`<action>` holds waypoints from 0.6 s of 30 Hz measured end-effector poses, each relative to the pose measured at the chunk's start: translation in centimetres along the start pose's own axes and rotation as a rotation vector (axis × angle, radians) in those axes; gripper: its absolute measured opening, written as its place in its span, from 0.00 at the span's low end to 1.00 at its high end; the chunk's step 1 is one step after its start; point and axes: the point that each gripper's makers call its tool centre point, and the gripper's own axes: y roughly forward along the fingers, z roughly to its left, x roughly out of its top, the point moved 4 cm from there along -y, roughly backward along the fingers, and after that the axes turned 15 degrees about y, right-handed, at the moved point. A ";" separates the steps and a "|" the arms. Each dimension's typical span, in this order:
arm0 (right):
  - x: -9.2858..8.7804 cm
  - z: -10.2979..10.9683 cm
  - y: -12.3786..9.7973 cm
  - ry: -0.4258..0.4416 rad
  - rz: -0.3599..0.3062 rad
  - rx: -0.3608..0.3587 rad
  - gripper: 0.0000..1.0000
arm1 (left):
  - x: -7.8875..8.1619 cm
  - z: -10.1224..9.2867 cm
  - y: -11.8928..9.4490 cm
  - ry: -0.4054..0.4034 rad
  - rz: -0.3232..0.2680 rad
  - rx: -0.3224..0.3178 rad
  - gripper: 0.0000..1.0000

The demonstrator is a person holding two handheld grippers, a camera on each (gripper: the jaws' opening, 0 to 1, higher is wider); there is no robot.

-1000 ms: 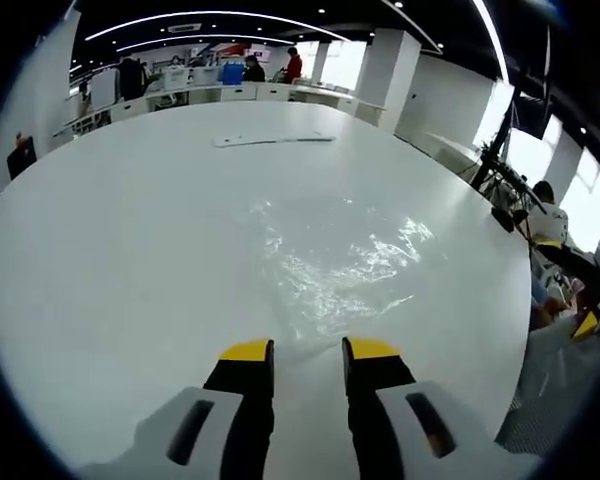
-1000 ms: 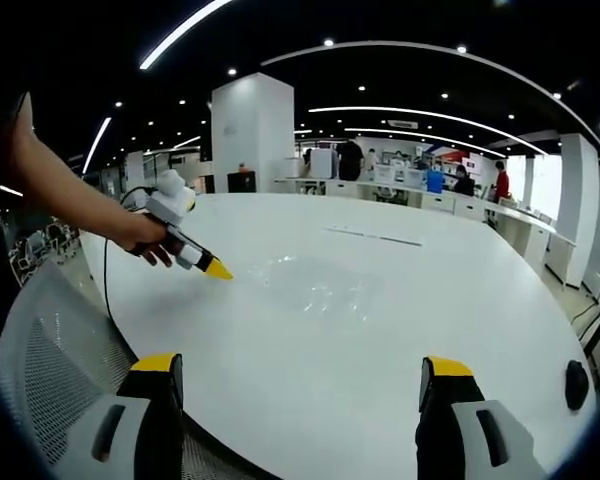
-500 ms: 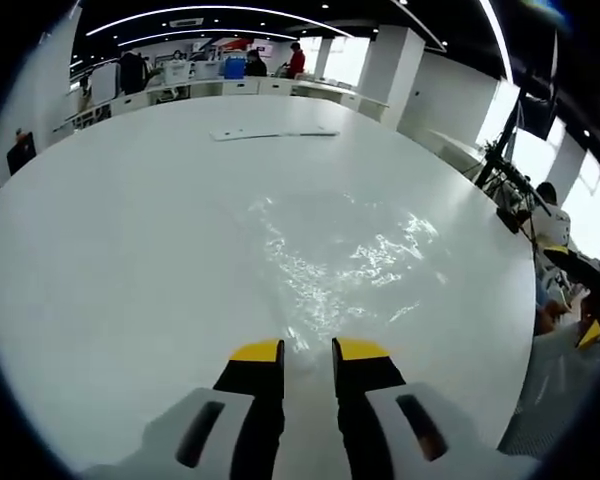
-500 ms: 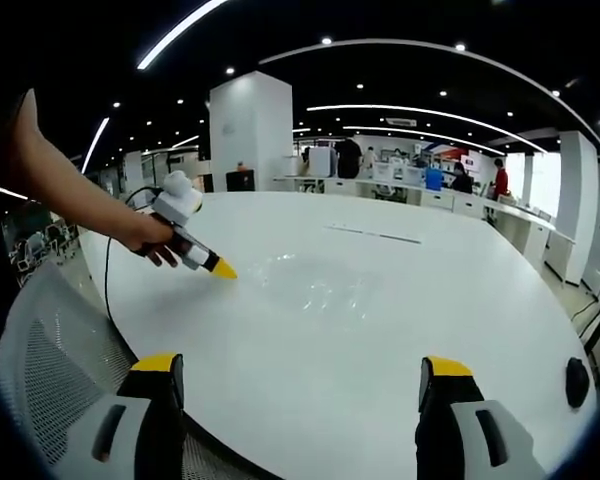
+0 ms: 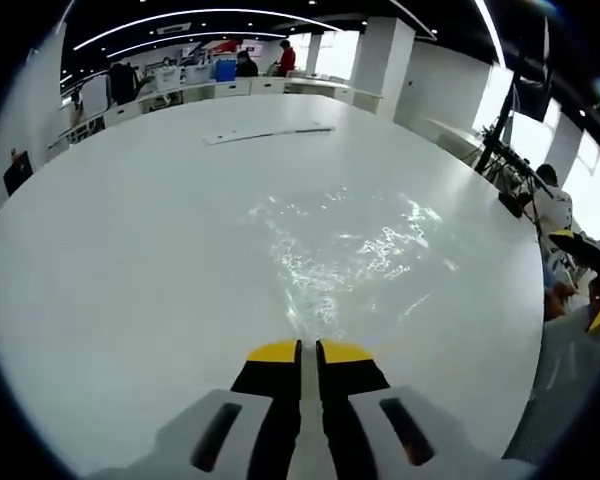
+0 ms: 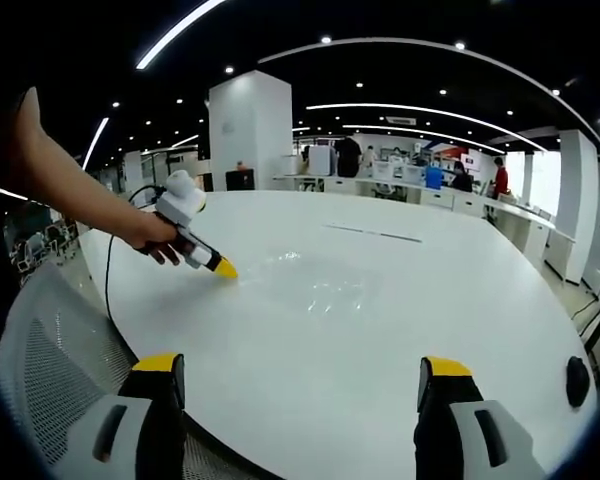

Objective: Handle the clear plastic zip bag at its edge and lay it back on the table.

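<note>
Left gripper (image 5: 309, 352), jaws nearly together, is pinching the near edge of the clear zip bag (image 5: 345, 250), which is lying flat on the white table (image 5: 130, 250). Right gripper (image 6: 298, 375), jaws spread wide and holding nothing, is hovering over the table's edge, well apart from the bag.

Large white table (image 5: 120, 260), round-edged, glossy, seen also in the right gripper view (image 6: 380, 340). Clear zip bag (image 5: 340, 250) lies on it near the middle, crinkled, catching glare; in the right gripper view the bag (image 6: 310, 290) sits flat toward the left side. A long thin white strip (image 5: 268, 131) lies flat on the far part of the top, well apart from the bag; strip (image 6: 372, 236) also in the right gripper view. A small dark object (image 6: 577, 383) sits at the table's right edge.
</note>
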 end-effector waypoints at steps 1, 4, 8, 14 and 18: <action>0.0 0.0 0.0 0.000 0.000 -0.001 0.97 | -0.2 0.1 0.1 0.003 0.001 0.002 0.03; 0.0 0.0 0.0 0.000 -0.001 -0.002 0.97 | -0.3 0.6 0.4 0.028 0.005 0.007 0.02; 0.0 0.0 0.0 0.001 -0.002 -0.004 0.97 | -0.4 0.9 0.7 0.047 0.016 0.011 0.00; 0.1 -0.1 0.0 0.001 -0.005 -0.007 0.97 | -0.6 1.3 0.7 0.048 0.015 0.017 0.00; 0.2 0.0 0.0 0.000 -0.007 -0.007 0.97 | -0.6 1.3 0.6 0.050 0.011 0.017 0.00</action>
